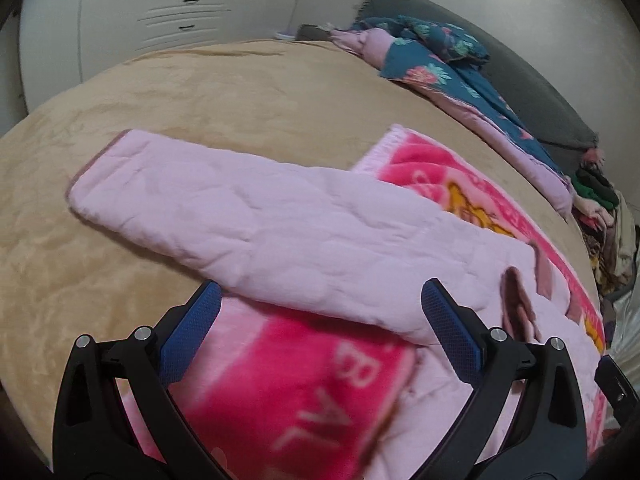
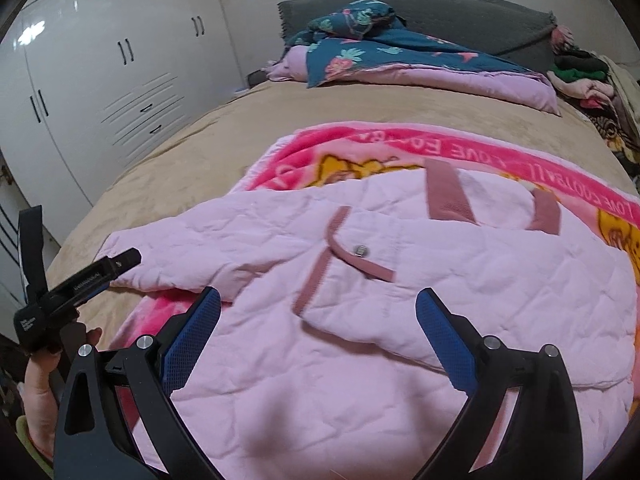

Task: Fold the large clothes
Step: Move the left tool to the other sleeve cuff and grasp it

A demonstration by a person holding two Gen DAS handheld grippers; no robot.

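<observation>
A pale pink quilted jacket (image 2: 400, 300) was seen spread front-up on a pink printed blanket (image 2: 460, 148) over the tan-covered bed (image 2: 192, 152), one sleeve (image 1: 224, 208) stretched out sideways. The left tool (image 1: 320, 332) was held spread above the sleeve's root, gripping nothing; the right tool (image 2: 318, 328) was likewise spread over the chest pocket (image 2: 360, 276). The padding was judged soft, light and limp, likely to sag and bunch. A hold at the sleeve cuff or hem corner, where the stitched edge is firmer, was judged best.
</observation>
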